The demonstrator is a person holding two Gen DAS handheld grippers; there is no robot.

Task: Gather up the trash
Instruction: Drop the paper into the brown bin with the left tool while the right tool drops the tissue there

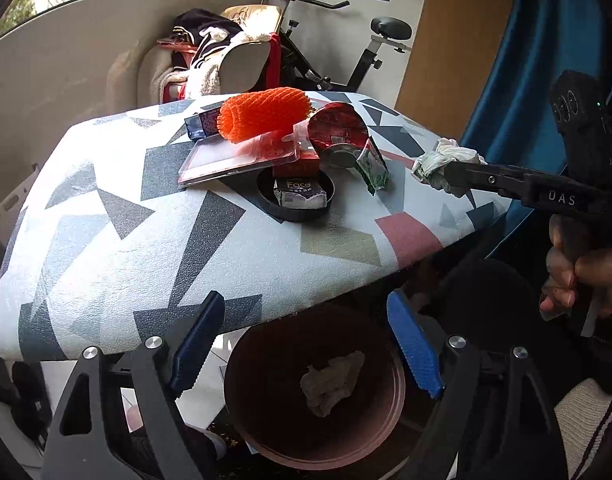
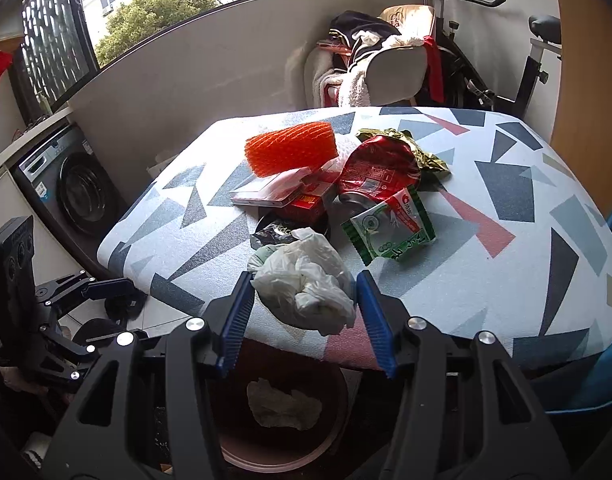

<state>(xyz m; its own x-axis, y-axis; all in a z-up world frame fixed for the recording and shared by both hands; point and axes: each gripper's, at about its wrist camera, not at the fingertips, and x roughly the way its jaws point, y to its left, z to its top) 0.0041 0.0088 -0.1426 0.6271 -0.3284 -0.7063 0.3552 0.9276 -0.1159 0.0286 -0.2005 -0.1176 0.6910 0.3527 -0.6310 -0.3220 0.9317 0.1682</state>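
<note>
right gripper [image 2: 303, 300] clamped on crumpled tissue [image 2: 306, 284]; left gripper [image 1: 306, 344] open, gold wrapper [image 2: 422, 152] only in right view

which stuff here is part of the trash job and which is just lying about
Job: crumpled tissue in the right gripper; orange foam net, crushed red can, green wrapper, red bin holding one wad; left gripper.

Lying about: exercise bike, washing machine, clothes-piled chair.

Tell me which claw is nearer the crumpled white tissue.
Right. The right claw brackets the crumpled white tissue at the table edge; the left claw hangs open below, over the bin.
</note>
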